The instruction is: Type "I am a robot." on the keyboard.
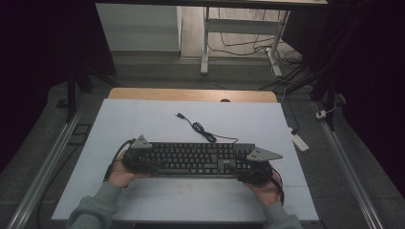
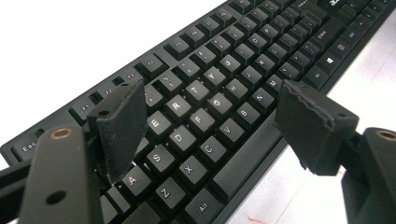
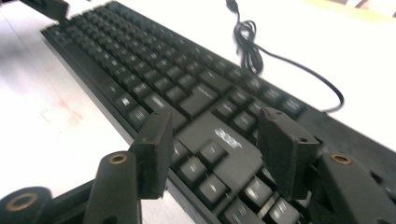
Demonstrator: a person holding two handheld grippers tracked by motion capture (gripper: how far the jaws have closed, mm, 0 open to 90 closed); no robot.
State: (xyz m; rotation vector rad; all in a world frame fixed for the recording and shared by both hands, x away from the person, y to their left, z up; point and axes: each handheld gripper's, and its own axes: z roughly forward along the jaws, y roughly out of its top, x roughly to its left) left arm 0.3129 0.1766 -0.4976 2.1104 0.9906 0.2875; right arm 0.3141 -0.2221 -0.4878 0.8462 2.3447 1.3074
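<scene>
- The white table (image 1: 143, 124) carries everything; my two forearms come in from its near edge, one to each end of the work.
- The keyboard (image 1: 196, 158) lies flat on the near half of the table, its long axis running straight across in front of me from left to right, parallel to the near edge. Its key face points up, its space-bar edge faces me, and its function row faces away.
- My left gripper (image 1: 139, 160) sits at the keyboard's left end and my right gripper (image 1: 254, 167) at its right end, so each hand is nearest its own end and neither has to cross over. That pairing is what the next move hangs on, I judge.
- In the left gripper view my jaws stand released, spread wide over the letter block of the keyboard (image 2: 219, 88); one pad hangs above the keys near the top rows, the other beyond the near edge. Neither pad presses on anything that I can see.
- In the right gripper view my jaws are likewise spread and empty, one pad at the near edge and the other over the keys around the logo patch of the keyboard (image 3: 187, 93), which runs away from me toward the far left corner of that view.
- The cable (image 1: 200, 129) leaves the back edge right of the middle and snakes away from me, bunched in a small coil.
- Its plug (image 1: 180, 115) lies loose on the table, well apart from the keyboard, pointing away to the left.
</scene>
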